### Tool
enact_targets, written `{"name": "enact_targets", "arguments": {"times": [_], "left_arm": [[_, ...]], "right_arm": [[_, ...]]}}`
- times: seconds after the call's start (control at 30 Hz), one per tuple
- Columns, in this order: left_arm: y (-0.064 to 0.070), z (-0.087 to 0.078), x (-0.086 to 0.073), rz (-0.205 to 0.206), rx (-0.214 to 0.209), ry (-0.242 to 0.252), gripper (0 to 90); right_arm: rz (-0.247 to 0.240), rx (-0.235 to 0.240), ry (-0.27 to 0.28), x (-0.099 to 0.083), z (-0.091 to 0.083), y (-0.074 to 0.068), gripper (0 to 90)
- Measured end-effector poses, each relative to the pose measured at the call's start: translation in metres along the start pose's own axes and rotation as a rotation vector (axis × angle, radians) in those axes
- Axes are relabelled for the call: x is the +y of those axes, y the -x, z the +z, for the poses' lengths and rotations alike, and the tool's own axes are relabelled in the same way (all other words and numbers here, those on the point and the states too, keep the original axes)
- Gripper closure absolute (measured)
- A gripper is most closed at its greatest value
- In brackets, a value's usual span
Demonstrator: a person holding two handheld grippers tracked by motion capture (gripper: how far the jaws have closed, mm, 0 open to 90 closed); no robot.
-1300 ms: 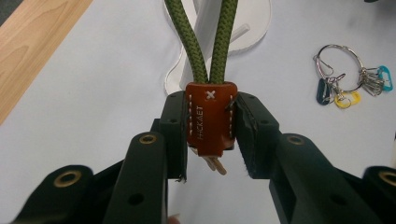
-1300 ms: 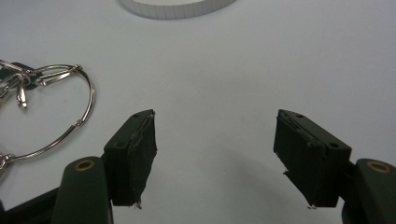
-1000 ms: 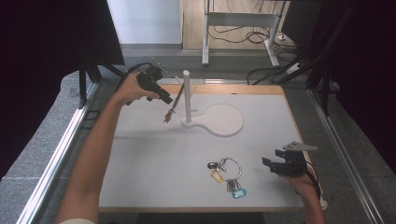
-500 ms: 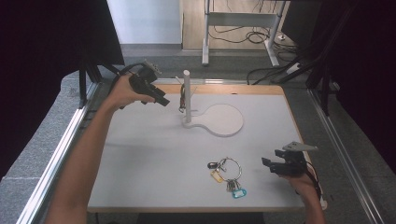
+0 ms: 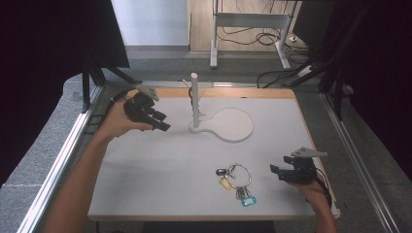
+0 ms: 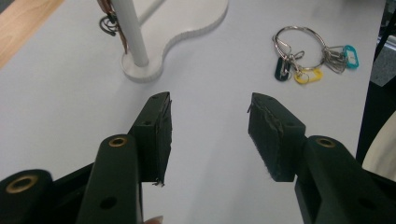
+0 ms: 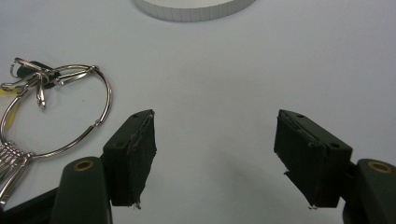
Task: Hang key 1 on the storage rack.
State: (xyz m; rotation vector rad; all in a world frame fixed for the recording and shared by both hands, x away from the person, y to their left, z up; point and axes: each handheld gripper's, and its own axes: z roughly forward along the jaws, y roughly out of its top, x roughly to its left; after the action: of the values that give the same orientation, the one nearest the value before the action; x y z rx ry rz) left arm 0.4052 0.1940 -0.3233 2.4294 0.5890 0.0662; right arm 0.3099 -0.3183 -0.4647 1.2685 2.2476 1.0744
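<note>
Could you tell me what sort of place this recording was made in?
Probably a lab or workshop test bench: a white board framed by metal rails, dark curtains at the sides, loose cables on the floor beyond.

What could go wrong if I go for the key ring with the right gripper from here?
The key ring lies flat on the table, so the right gripper, open beside it, may skid the thin wire along rather than pinch it. The tags and keys bunch at one side and could swing or snag when lifted. The stand already carries something on a hook, and the left gripper hovers open close by; a bump could tip the stand.
</note>
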Motion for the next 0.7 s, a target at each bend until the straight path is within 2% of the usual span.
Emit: {"name": "enact_targets", "arguments": {"times": [0.1,0.13,0.2,0.4,0.6,0.7], "left_arm": [[0.008,0.000,-0.010,-0.005,0.009,0.008,50.3],[0.013,0.001,-0.015,-0.020,-0.004,0.030,50.3],[0.019,0.003,-0.024,-0.033,-0.006,0.041,50.3],[0.035,0.015,-0.051,-0.042,0.017,0.009,50.3],[0.044,0.018,-0.068,-0.051,0.049,0.022,51.3],[0.049,0.023,-0.076,-0.052,0.050,0.021,51.3]], "right_arm": [[-0.001,-0.001,-0.003,0.000,0.000,0.000,29.3],[-0.001,-0.002,-0.003,0.000,0.000,0.000,29.3],[0.000,-0.004,-0.001,0.000,0.000,0.000,29.3],[-0.004,-0.001,0.003,0.001,-0.001,-0.002,29.3],[-0.007,0.002,0.001,0.002,0.001,-0.004,29.3],[-0.010,0.003,0.000,0.002,0.002,-0.005,29.3]]}}
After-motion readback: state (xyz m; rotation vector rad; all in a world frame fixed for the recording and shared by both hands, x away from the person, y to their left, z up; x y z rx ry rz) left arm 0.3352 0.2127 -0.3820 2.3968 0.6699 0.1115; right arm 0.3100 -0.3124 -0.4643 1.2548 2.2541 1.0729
